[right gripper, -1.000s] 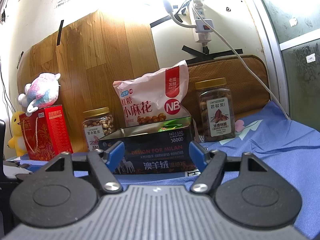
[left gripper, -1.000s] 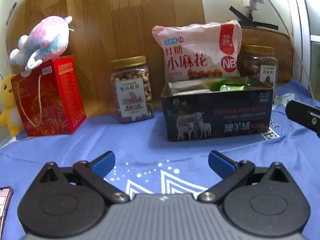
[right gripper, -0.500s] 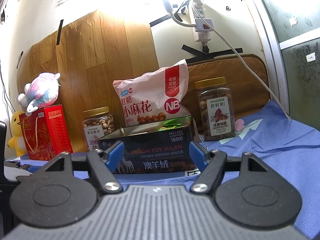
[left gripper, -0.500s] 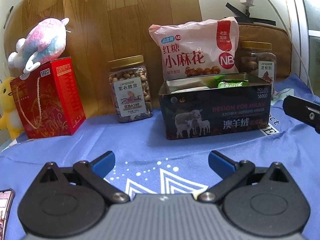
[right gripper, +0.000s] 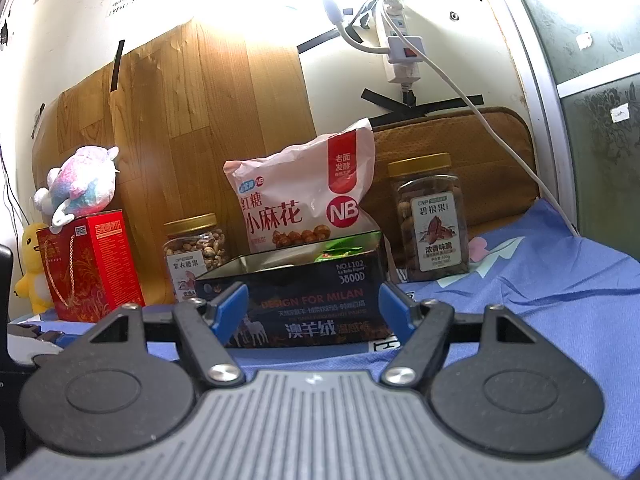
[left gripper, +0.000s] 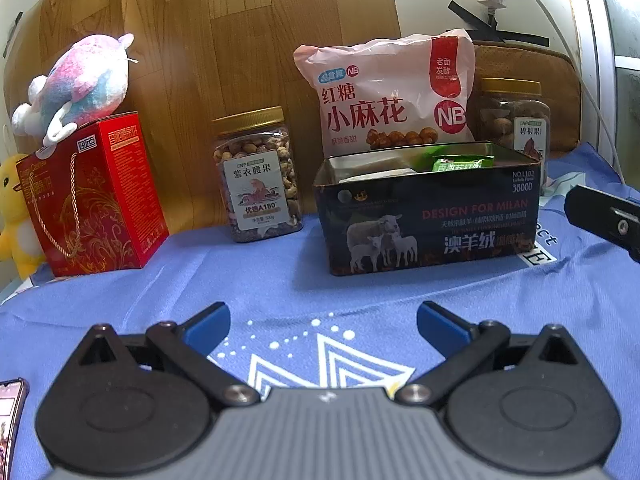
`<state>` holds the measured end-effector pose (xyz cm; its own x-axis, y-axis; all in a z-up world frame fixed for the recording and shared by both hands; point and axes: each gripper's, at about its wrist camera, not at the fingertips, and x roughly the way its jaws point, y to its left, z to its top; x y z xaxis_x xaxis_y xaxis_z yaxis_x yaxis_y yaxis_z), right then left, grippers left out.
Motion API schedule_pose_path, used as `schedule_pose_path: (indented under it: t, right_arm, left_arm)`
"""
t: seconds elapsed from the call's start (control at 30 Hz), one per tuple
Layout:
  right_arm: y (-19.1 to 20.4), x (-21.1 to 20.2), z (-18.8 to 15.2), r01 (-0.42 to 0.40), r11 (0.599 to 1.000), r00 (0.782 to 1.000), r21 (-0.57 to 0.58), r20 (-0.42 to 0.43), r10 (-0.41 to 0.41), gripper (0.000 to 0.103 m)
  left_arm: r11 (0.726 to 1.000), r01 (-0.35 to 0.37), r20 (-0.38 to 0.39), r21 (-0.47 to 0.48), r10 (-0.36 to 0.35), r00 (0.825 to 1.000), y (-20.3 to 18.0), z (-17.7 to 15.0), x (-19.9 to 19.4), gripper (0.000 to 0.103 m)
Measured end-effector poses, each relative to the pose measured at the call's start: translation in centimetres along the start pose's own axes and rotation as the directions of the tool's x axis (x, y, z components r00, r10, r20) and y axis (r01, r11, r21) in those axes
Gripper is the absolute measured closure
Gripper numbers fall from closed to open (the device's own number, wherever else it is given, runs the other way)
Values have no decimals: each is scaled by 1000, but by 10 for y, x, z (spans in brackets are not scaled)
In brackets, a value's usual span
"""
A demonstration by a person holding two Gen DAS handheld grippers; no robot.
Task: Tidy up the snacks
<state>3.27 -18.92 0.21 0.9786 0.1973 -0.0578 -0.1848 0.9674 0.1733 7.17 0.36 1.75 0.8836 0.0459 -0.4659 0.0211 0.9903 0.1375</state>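
Blue cloth (left gripper: 280, 280): tin (left gripper: 428, 216) beyond open left gripper (left gripper: 323, 326).

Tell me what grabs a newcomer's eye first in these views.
The big pink snack bag stands in the middle at the back, right behind the open dark tin, which holds a green packet. At the far left a pastel plush toy sits atop a red gift box. Both grippers are open and empty.

The tin (left gripper: 428, 216) reads "DESIGN FOR MILAN"; the bag (left gripper: 384, 92) behind it "NB"; the jar (left gripper: 256, 176) left of it "A180".
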Motion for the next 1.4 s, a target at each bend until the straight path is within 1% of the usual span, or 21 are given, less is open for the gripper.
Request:
schedule_pose_path:
  t: [1.4]
  right_arm:
    - [-1,0,-1,0,1000,1000,3,0,0,28]
  left_arm:
    - [1000,-3,5,26,2,1000,-2,-1,-1,0]
